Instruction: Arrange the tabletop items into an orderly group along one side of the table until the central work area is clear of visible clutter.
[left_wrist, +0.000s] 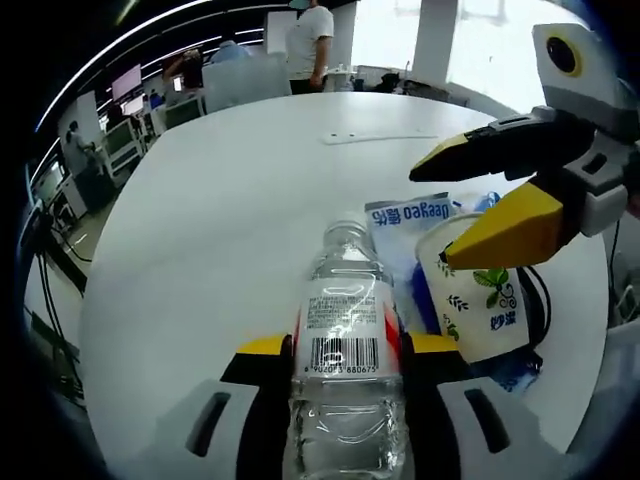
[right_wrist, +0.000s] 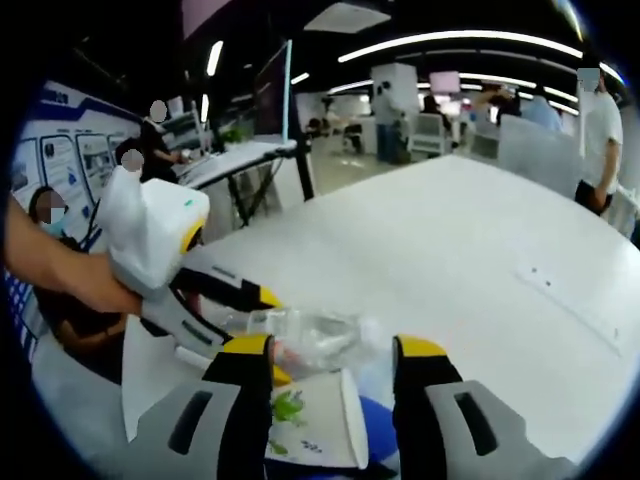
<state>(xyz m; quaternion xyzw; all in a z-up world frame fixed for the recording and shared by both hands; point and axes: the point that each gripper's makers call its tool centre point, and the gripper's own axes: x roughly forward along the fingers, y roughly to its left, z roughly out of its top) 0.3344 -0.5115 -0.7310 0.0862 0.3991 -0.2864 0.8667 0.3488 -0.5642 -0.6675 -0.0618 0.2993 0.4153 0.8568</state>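
Left gripper (left_wrist: 345, 352) pinching water bottle (left_wrist: 345, 330), right gripper (right_wrist: 330, 355) spread around paper cup (right_wrist: 312, 418), white table (left_wrist: 220, 220).

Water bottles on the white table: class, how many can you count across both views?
1. The clear water bottle lies between the left tool's jaws, beside the paper cup and blue packet. In the right gripper view it shows just past the cup. More could be hidden behind them.
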